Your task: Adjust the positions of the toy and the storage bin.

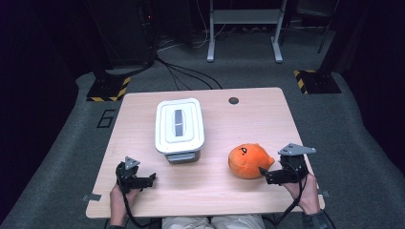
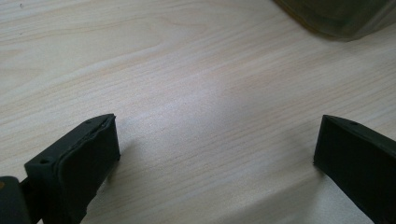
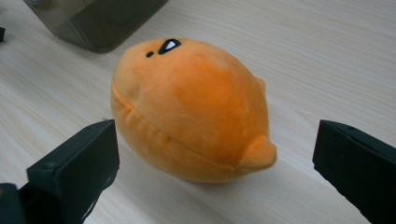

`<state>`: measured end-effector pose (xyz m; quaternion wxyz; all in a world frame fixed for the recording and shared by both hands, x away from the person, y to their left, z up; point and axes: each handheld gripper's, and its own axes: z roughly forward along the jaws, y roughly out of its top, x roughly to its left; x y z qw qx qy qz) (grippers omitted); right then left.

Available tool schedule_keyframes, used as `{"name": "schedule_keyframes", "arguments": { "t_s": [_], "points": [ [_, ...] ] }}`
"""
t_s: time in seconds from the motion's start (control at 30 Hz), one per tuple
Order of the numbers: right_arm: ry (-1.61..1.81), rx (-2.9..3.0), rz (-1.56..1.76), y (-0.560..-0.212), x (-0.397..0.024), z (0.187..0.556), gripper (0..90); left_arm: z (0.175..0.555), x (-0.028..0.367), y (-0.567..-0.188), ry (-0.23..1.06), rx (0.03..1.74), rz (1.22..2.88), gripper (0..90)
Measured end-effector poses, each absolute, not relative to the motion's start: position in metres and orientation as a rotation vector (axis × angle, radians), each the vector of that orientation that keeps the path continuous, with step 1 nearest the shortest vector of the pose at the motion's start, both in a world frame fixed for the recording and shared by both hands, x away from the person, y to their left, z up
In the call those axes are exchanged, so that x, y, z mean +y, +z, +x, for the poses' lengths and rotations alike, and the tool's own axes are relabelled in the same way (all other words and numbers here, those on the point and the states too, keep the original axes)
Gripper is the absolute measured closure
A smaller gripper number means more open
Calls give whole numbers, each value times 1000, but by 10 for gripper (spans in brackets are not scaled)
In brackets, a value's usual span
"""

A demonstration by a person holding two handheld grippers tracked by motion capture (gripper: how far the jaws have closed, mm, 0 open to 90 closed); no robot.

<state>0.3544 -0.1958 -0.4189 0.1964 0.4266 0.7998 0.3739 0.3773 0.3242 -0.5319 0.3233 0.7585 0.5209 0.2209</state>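
Presently, right tool (image 3: pixel 217 179): black two-jaw unit, jaws spread wide and empty, one on either side of the near end of the round orange plush toy with a small stitched face (image 3: pixel 189 107); no contact visible yet.

Orange plush toy: lies on its side on the pale wood-grain counter (image 3: pixel 327 56), right of centre, just ahead of the right tool in the high view (image 1: pixel 249 161). Judged light, soft and compressible, not fragile, fabric surface unlikely to slip. Best hold judged across the broad middle of the body, over the seam, rather than on the small protruding nub, which would likely fold.

Right hand (image 1: pixel 305 193): low at the counter's near right edge, tool pointing inward toward the toy.

Left tool (image 2: pixel 217 156): jaws parted, empty, over bare counter; left hand (image 1: pixel 119 198) resting near the front left edge.

Beyond: white-lidded translucent grey plastic box (image 1: pixel 179 128), closed, mid-counter, apart from the toy.
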Motion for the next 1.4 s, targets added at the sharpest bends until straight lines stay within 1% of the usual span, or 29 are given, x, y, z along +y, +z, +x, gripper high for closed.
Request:
{"name": "schedule_keyframes", "arguments": {
  "t_s": [0.4,0.63,0.67,0.73,0.77,0.8,0.83,0.87,0.9,0.93,0.97,1.0,1.03,1.1,1.13,1.17,1.27,1.33,1.4],
  "points": [
    [1064,2321,1172,-428,-162,381,0,377,324,-532,581,1366,1990,0],
    [1041,2322,1183,-431,-156,387,0,377,324,-532,581,1367,1989,0],
    [1036,2323,1190,-432,-155,389,14,377,324,-532,581,1366,1989,0],
    [1020,2327,1182,-437,-156,392,74,377,324,-532,581,1366,1990,0],
    [994,2315,1206,-443,-155,394,140,377,324,-532,581,1366,1991,0],
    [994,2315,1206,-443,-155,394,140,377,324,-532,581,1366,1991,0],
    [1010,2307,1235,-450,-157,396,202,377,324,-532,581,1366,1991,0],
    [1010,2307,1235,-450,-157,396,202,377,324,-532,581,1366,1991,0],
    [1021,2303,1259,-457,-158,397,293,377,324,-532,581,1367,1991,0],
    [1018,2311,1249,-460,-157,397,343,377,324,-532,582,1367,1990,0],
    [1018,2311,1249,-460,-157,397,343,377,324,-532,582,1367,1990,0],
    [1014,2315,1241,-462,-155,396,393,377,324,-532,582,1366,1990,0],
    [1013,2308,1233,-464,-153,393,490,377,324,-532,582,1367,1990,0],
    [1026,2294,1212,-465,-154,391,568,377,324,-532,583,1368,1990,0],
    [1041,2277,1204,-465,-155,389,596,377,324,-532,583,1369,1990,0],
    [1041,2277,1204,-465,-155,389,596,377,324,-532,583,1369,1990,0],
    [1085,2227,1179,-466,-156,385,649,377,324,-532,583,1369,1989,1],
    [1116,2187,1173,-461,-161,383,668,377,324,-532,582,1368,1991,0],
    [1126,2171,1177,-457,-165,383,669,377,324,-532,582,1369,1990,0]
  ]
}}
